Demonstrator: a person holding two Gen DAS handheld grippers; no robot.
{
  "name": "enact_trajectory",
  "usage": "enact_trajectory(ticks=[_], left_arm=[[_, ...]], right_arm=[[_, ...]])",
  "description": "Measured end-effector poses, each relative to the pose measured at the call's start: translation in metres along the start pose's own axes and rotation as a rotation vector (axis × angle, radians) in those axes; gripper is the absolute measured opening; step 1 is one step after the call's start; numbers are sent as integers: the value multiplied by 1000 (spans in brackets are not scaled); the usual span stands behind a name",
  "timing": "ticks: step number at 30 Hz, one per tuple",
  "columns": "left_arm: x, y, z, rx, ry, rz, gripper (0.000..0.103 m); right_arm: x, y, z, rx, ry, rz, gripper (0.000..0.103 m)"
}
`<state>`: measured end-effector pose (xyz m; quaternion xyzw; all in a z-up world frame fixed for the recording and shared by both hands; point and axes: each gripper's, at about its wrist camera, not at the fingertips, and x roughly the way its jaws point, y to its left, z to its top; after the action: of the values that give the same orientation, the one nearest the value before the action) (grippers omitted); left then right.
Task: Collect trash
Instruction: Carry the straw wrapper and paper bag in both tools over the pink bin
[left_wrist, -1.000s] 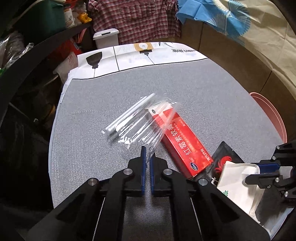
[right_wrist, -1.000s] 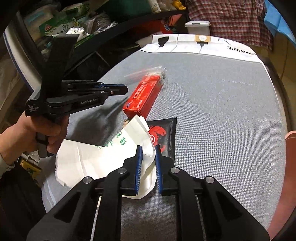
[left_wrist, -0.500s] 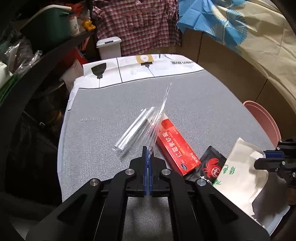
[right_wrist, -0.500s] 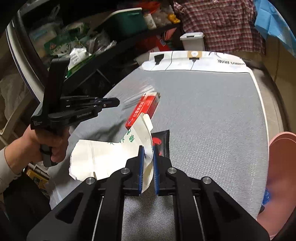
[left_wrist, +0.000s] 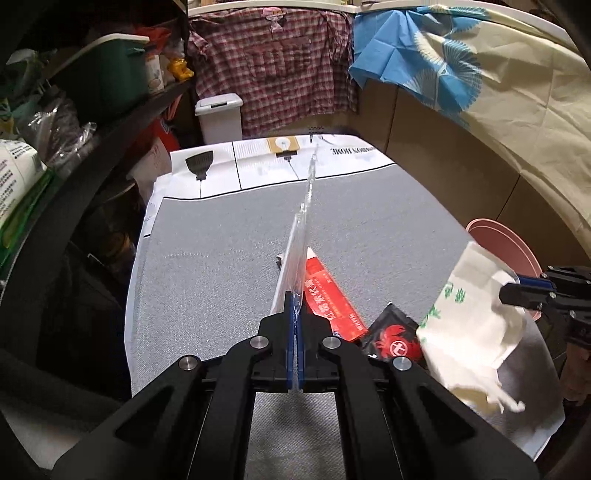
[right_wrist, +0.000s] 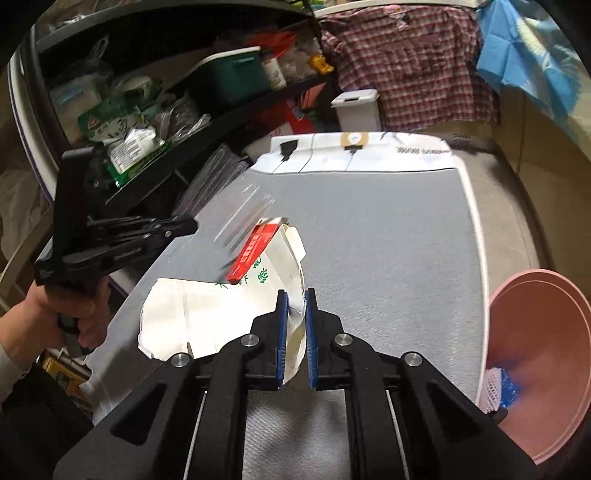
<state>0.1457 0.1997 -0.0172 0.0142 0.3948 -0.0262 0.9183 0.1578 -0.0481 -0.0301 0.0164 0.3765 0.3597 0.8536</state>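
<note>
1. From the left wrist: left gripper (left_wrist: 294, 314) pressed tight on the near edge of a clear wrapper (left_wrist: 301, 236), which stands edge-on and runs toward 12 o'clock.
   - Red box (left_wrist: 328, 299) lies on the grey mat (left_wrist: 221, 258) at about 1 o'clock of the tips, just beside the wrapper. Black sachet (left_wrist: 391, 336) at 3 o'clock, partly under the carton (left_wrist: 469, 325).
   - Risk: thin, slick film held by one edge. It could slide out of the pads, or its loose end could drag the box.
2. From the right wrist: right gripper (right_wrist: 294, 317) pinching a flap of the white carton (right_wrist: 207, 314). Jaws not fully together; card sits between the pads.
   - Carton hangs open and torn to 9 o'clock, hiding part of the red box (right_wrist: 255, 251).
   - Pink bin (right_wrist: 535, 332) at 3 o'clock, beyond the mat edge, blue-and-white scraps already inside.
   - Risk: grip is on one soft flap. Flap could tear or fold, dropping the carton short of the bin.
   - Risk: left gripper (right_wrist: 184, 225) works close at 10 o'clock. Both loads heading for one bin could tangle or collide.
</note>
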Motion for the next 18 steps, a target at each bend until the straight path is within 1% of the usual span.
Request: enact_trajectory(ticks=[11, 15, 18], left_arm=[[-28, -25, 2, 24, -44, -23, 1], [-39, -33, 4, 30, -65, -39, 1], [-45, -37, 5, 32, -77, -51, 1]], right_arm=[[-40, -18, 9, 49, -104, -101, 10], [-57, -22, 14, 55, -132, -129, 10], [-67, -26, 16, 78, -141, -127, 10]])
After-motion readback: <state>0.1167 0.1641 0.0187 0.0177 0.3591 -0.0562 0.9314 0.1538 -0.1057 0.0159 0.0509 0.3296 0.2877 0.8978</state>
